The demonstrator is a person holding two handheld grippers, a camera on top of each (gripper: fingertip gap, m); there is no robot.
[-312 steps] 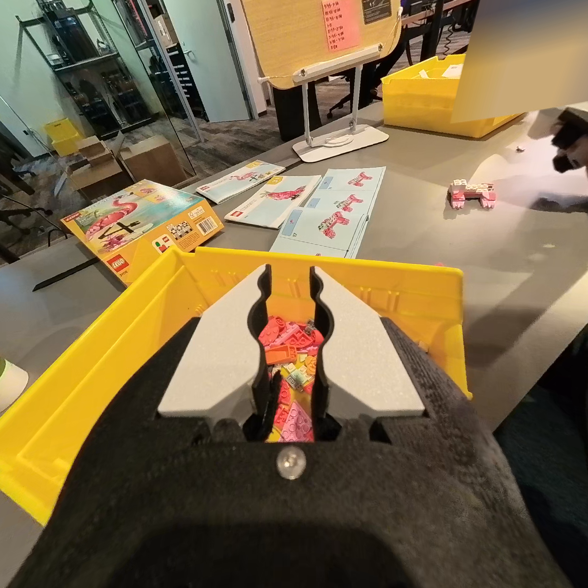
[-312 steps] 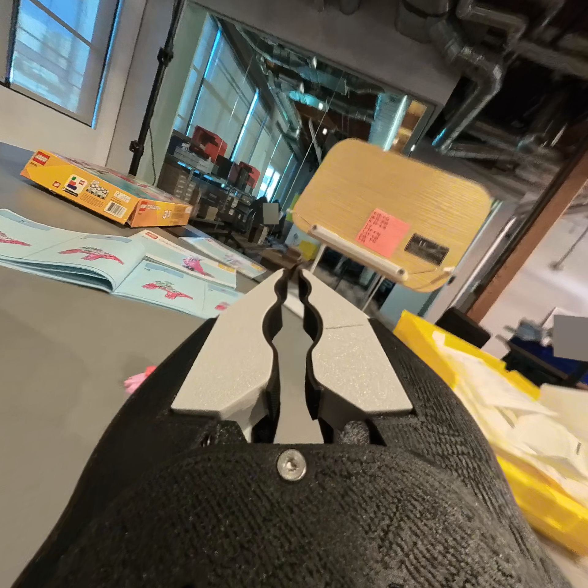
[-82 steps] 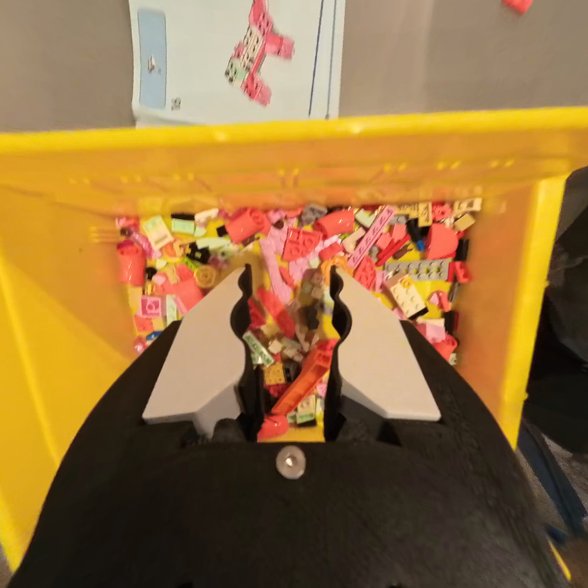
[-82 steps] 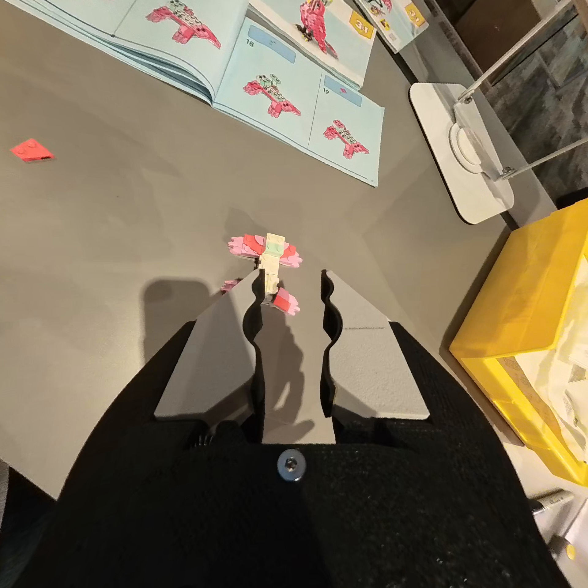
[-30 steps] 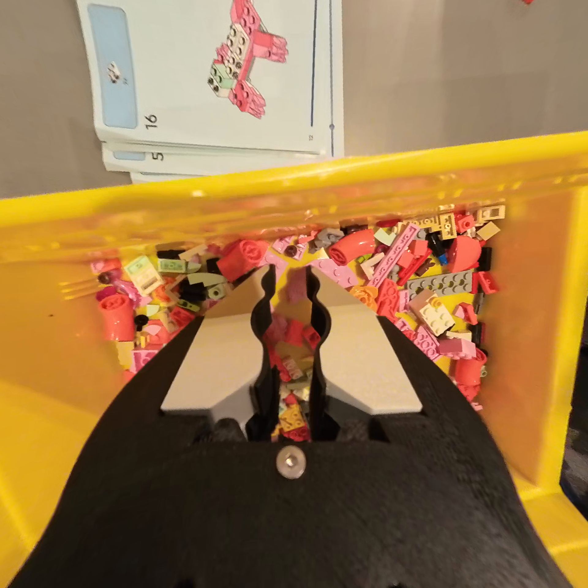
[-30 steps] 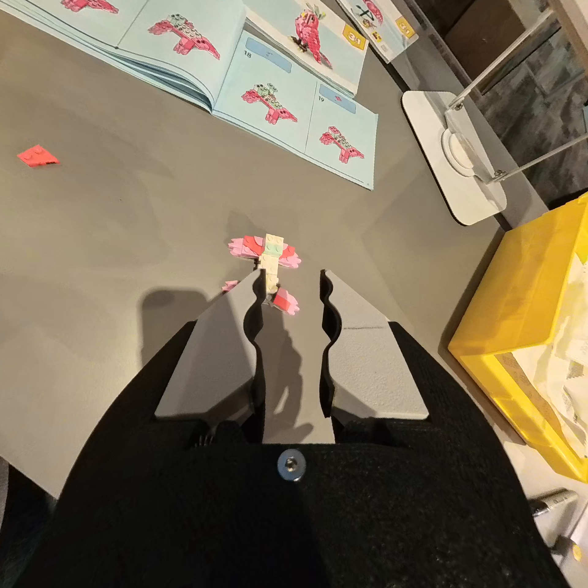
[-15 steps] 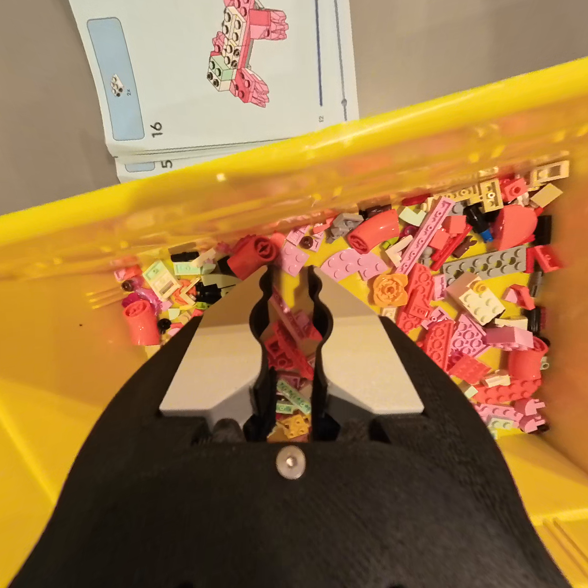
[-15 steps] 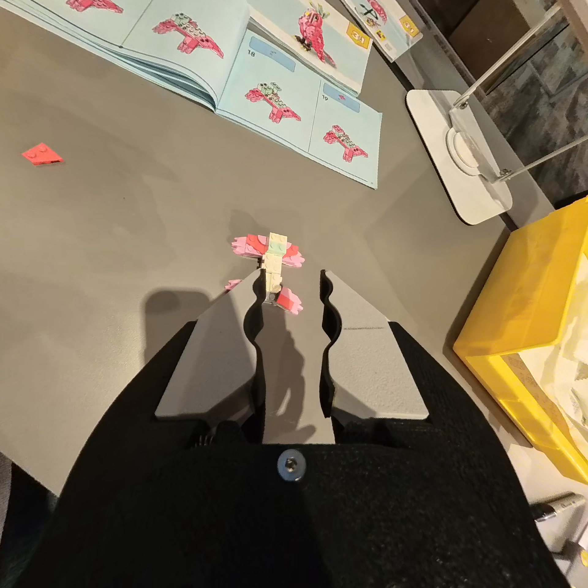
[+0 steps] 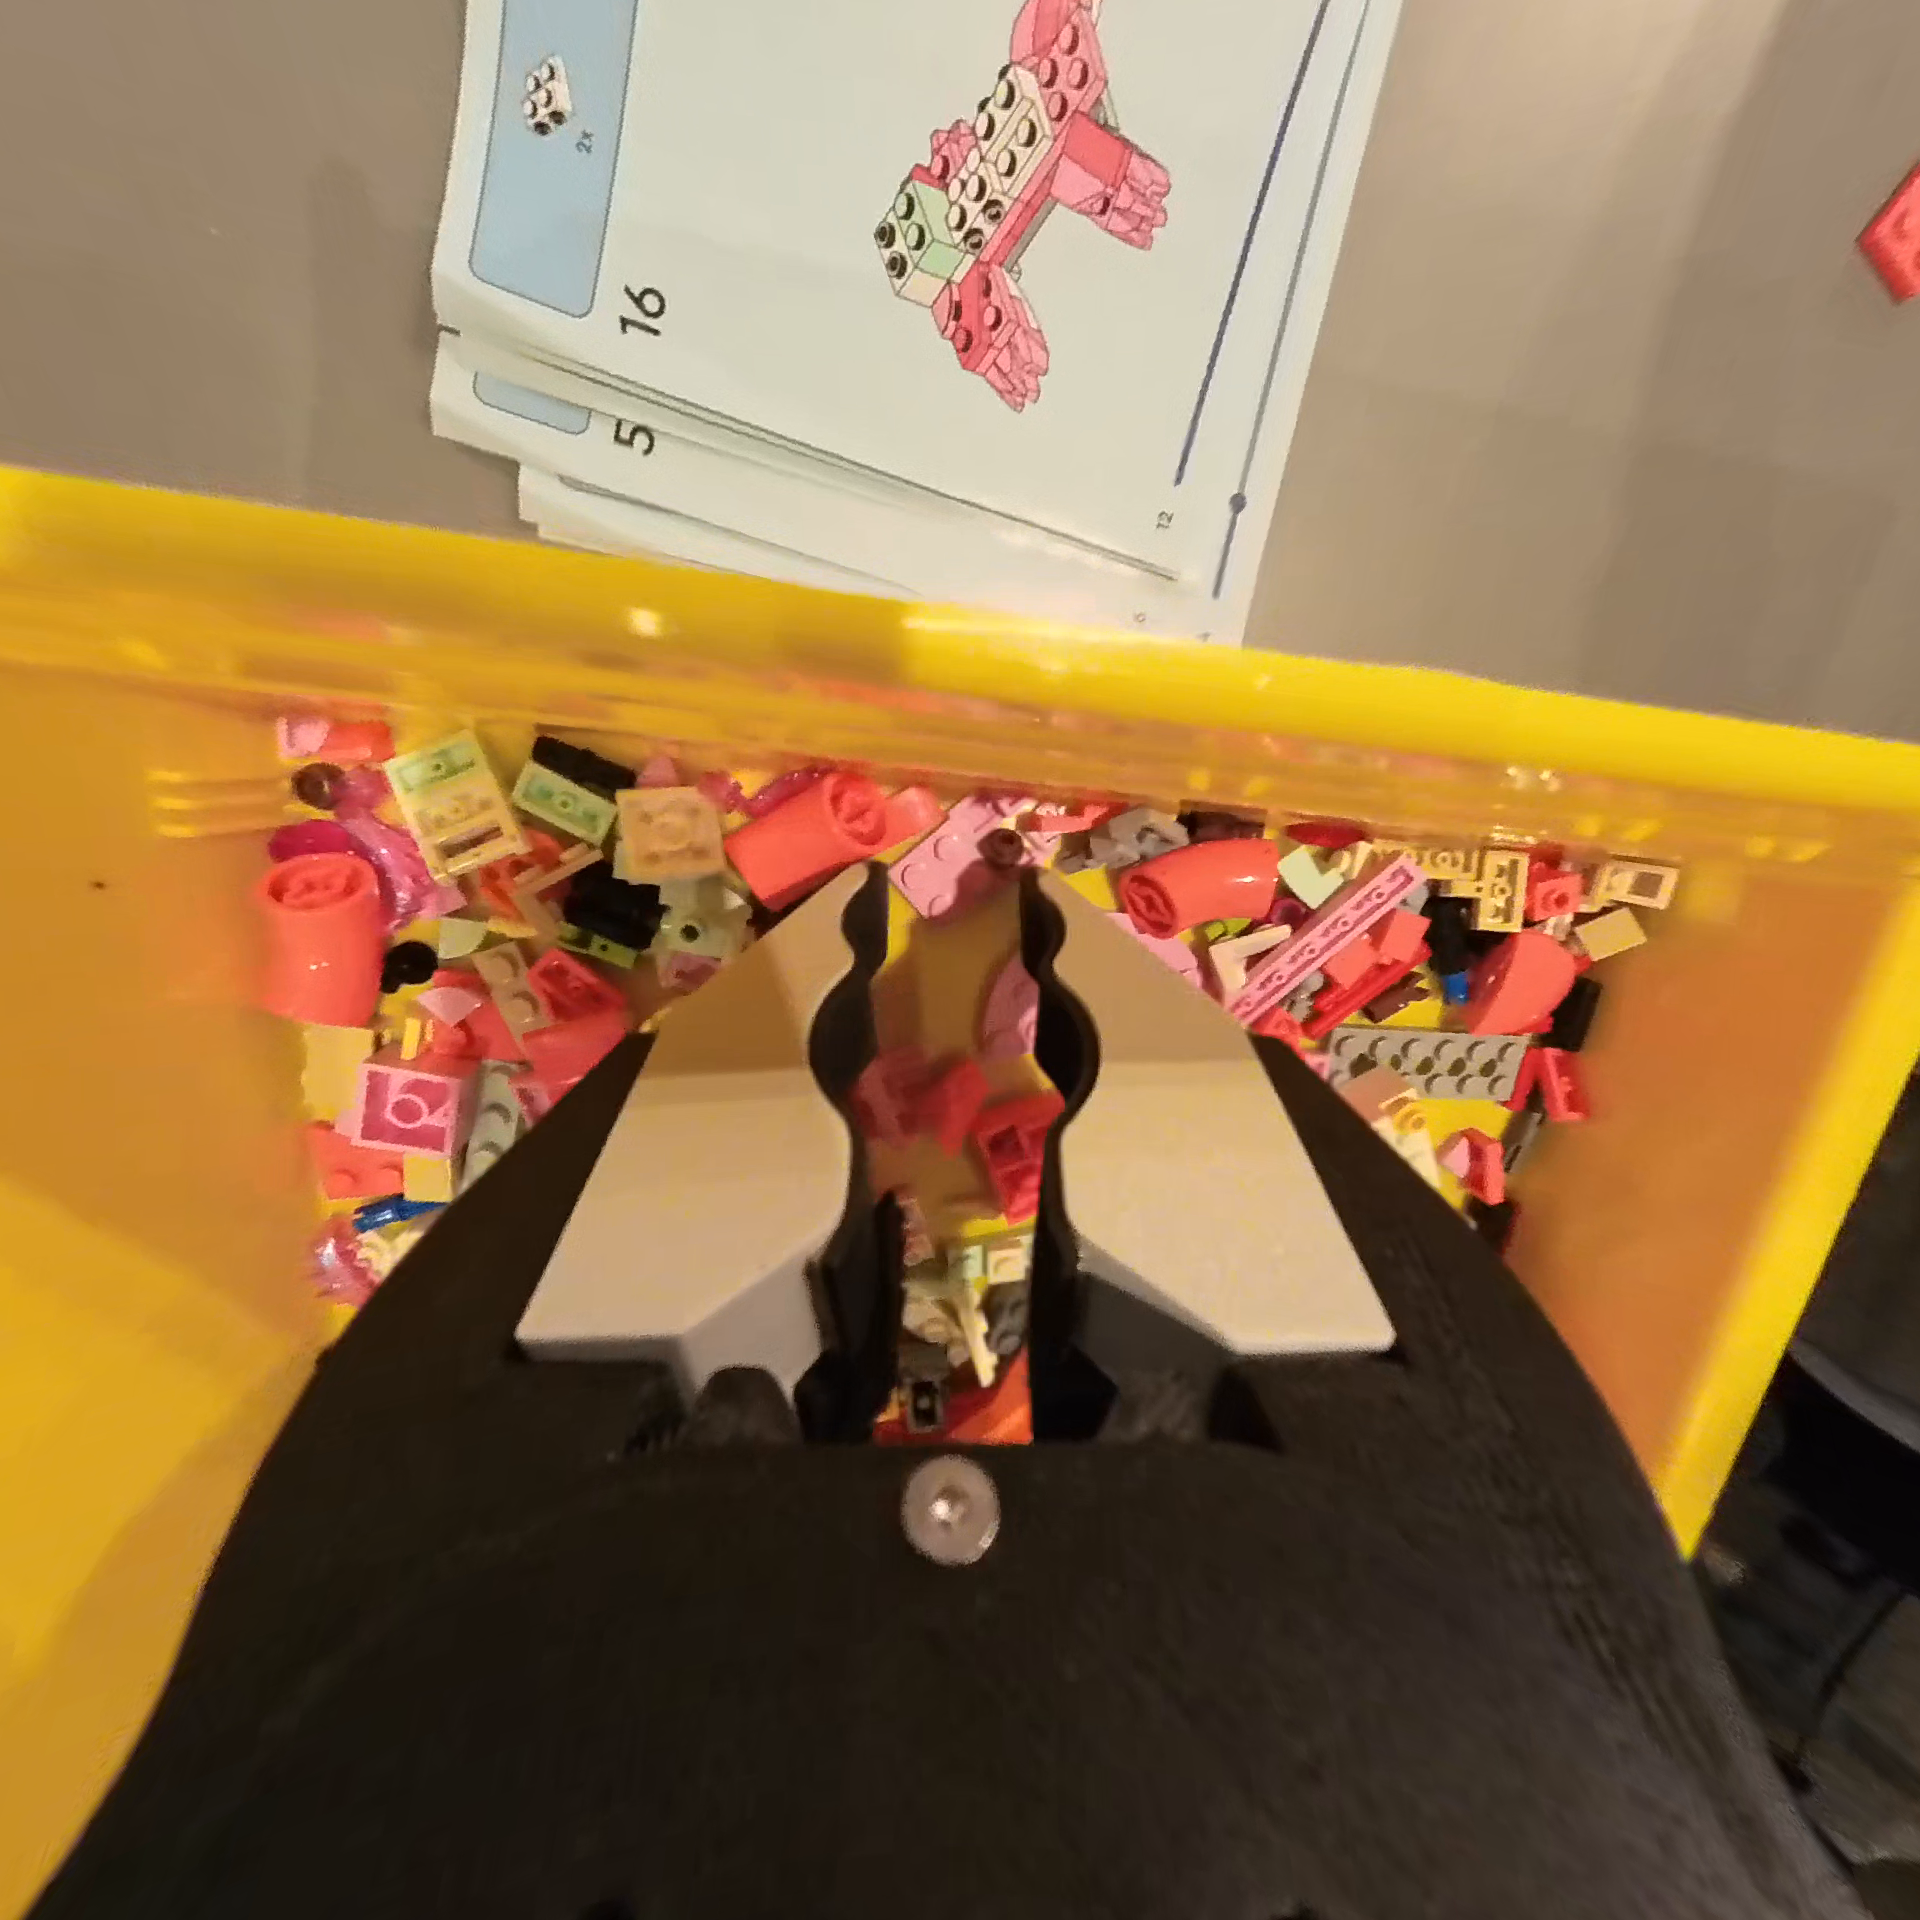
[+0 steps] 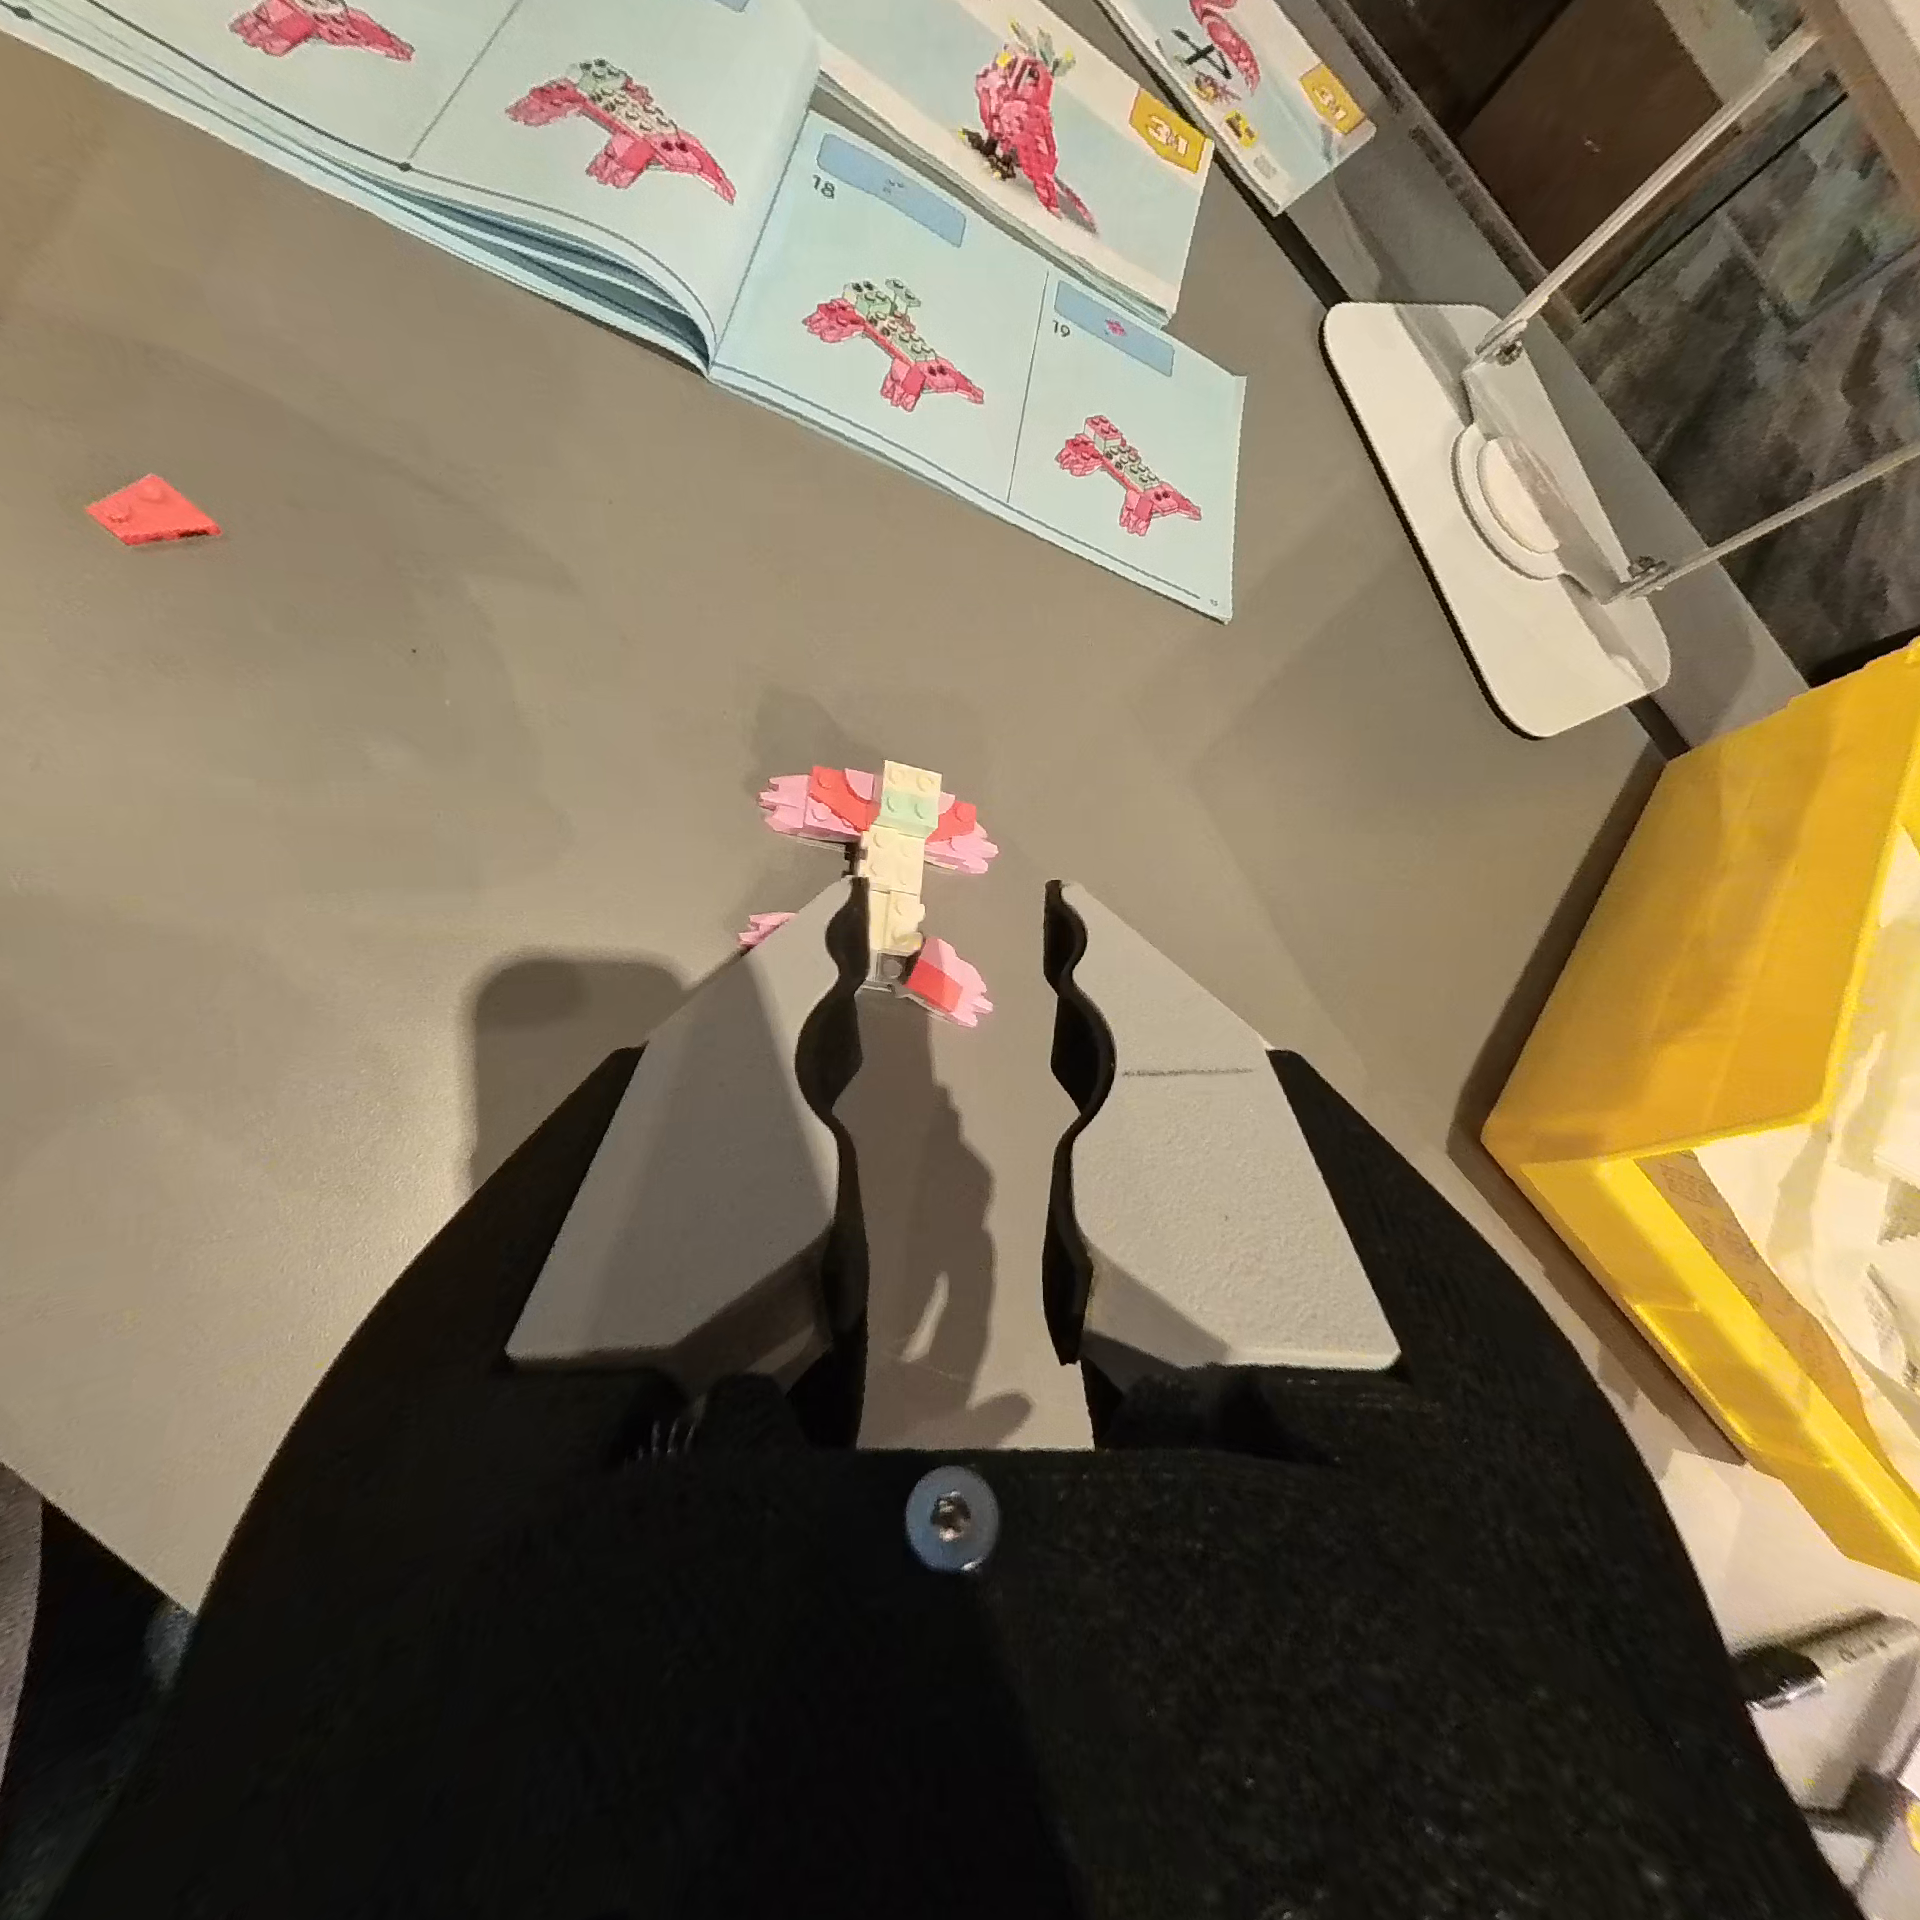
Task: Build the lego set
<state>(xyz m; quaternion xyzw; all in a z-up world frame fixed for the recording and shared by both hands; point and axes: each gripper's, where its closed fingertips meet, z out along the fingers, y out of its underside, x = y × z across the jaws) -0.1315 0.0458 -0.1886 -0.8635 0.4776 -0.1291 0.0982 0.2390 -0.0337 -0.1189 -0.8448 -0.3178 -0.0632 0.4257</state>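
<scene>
In the left wrist view my left gripper hangs open and empty inside a yellow bin, above a heap of loose pink, red, tan and mint bricks. Its tips are near a pink plate by the bin's far wall. In the right wrist view my right gripper is open and empty above the grey table. A small partly built pink, red and cream model lies just past the tips, near the left finger.
An open instruction booklet lies beyond the bin and also shows in the right wrist view. A loose red wedge plate lies at the left. A second yellow bin with papers and a white stand base are on the right. The left gripper's tips are roughly 40 cm from the right gripper's.
My left gripper has narrowed from its wider opening and moved toward the bin's far wall, swinging over the bricks. My right gripper has stayed almost still above the model.
</scene>
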